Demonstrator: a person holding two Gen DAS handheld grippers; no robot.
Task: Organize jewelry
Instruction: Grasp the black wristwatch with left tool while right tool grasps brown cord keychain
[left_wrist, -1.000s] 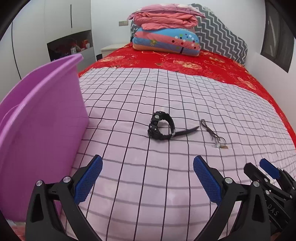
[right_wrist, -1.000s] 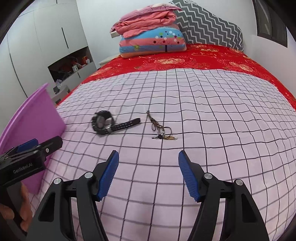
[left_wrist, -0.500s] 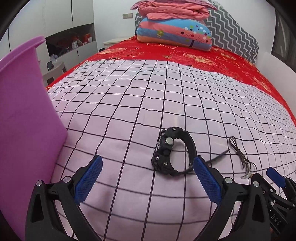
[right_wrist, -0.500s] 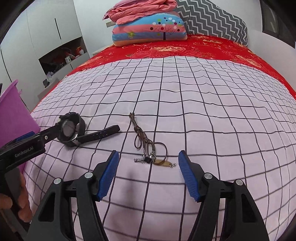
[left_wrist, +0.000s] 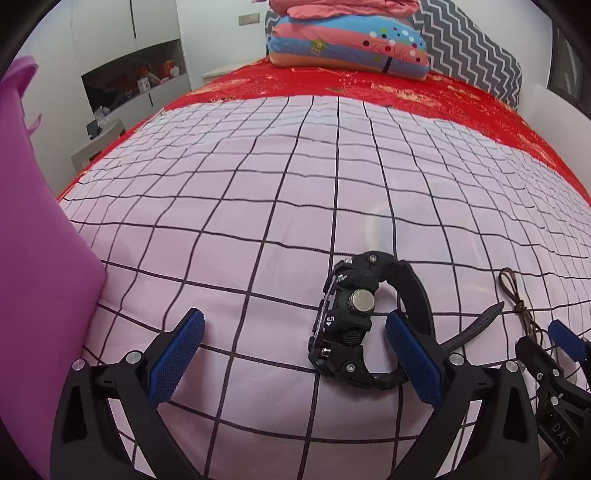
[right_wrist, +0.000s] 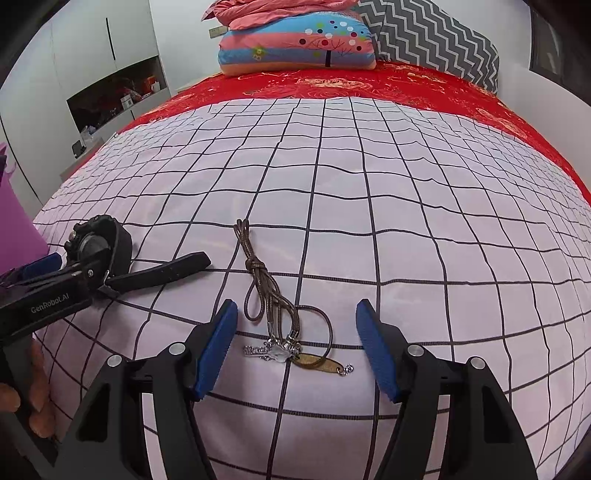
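A black wristwatch (left_wrist: 354, 317) lies on the pink checked bedspread (left_wrist: 258, 206). My left gripper (left_wrist: 295, 354) is open, low over the bed, and the watch sits between its pads, close to the right one (left_wrist: 412, 363). The watch also shows in the right wrist view (right_wrist: 99, 247). A brown cord necklace with metal pendants (right_wrist: 273, 306) lies right of the watch. My right gripper (right_wrist: 295, 347) is open with the pendants between its pads. The cord shows in the left wrist view (left_wrist: 517, 299) beside the right gripper.
A purple plastic bin (left_wrist: 33, 258) stands at the left edge of the bed. Stacked pillows and folded quilts (left_wrist: 351, 40) lie at the far end on a red sheet (left_wrist: 443, 96). A white cabinet with an open niche (left_wrist: 129, 85) stands at the left.
Both grippers have moved forward and down. The watch has come between the left pads and the necklace pendants between the right pads. Neither item has moved.
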